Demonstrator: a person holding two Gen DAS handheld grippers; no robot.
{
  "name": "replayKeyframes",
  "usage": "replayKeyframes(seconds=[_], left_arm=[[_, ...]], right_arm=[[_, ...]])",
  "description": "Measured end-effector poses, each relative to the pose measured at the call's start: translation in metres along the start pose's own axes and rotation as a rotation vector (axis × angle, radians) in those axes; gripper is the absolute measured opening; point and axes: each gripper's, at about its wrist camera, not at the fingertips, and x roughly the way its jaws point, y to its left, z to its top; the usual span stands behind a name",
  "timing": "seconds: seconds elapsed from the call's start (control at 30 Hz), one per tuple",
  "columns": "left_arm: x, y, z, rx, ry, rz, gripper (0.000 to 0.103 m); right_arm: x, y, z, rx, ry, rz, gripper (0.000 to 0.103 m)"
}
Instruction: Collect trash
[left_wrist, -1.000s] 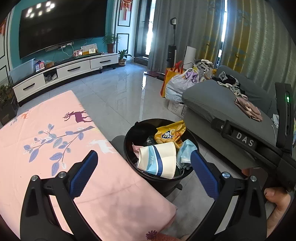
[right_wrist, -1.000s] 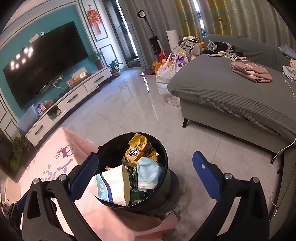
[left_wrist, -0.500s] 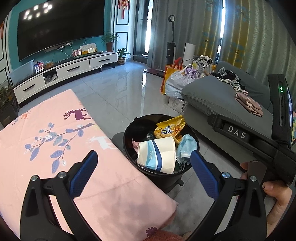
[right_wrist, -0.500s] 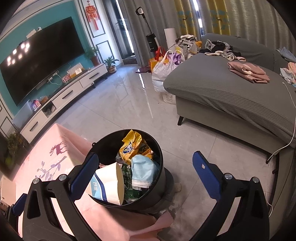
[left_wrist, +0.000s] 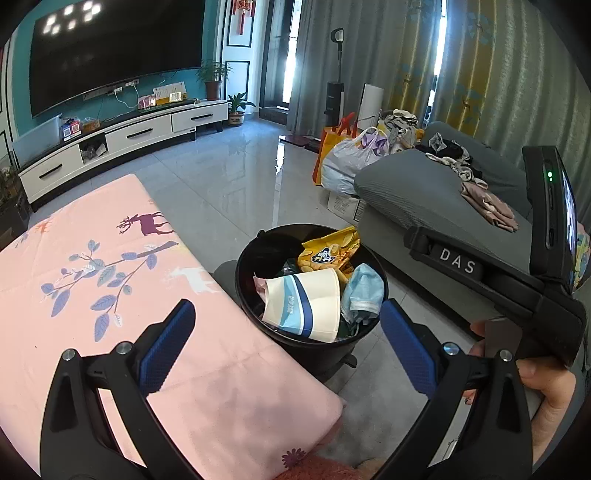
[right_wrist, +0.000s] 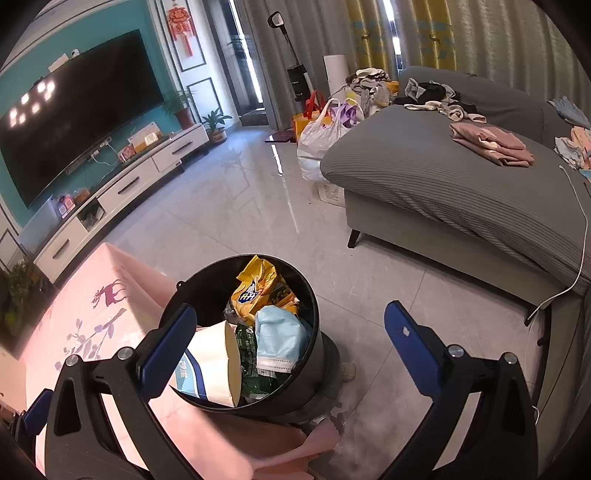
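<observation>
Hovering over a filled trash bin, both claws spread and empty.

Left gripper (left_wrist: 286, 341) and right gripper (right_wrist: 291, 345): jaws wide apart, holding nothing. Pink tablecloth (left_wrist: 92, 280), at 9 o'clock in the left wrist view, appears bare of litter. Black bin (left_wrist: 258, 317), centre, just beside the table edge, holds: paper cup (left_wrist: 306, 304) on its side at 6 o'clock, light, crushable, best pinched at the rim; blue face mask (left_wrist: 362, 291) at 3 o'clock, limp, grip any fold; yellow snack bag (left_wrist: 328, 253) at 12 o'clock, slick, crinkly. Grey sofa (right_wrist: 443, 184) at 2 o'clock carries clothes; white plastic bag (right_wrist: 317, 144) on the floor at 12. Judged near complete; nothing obstructs.
</observation>
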Motion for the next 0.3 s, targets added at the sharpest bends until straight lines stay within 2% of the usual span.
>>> replayKeyframes(seconds=[0.3], left_arm=[[-0.0024,0.0047,-0.0001,-0.038,0.004,-0.036,0.100]], right_arm=[[0.0006,-0.0017,-0.0014,-0.003,0.002,-0.008,0.100]])
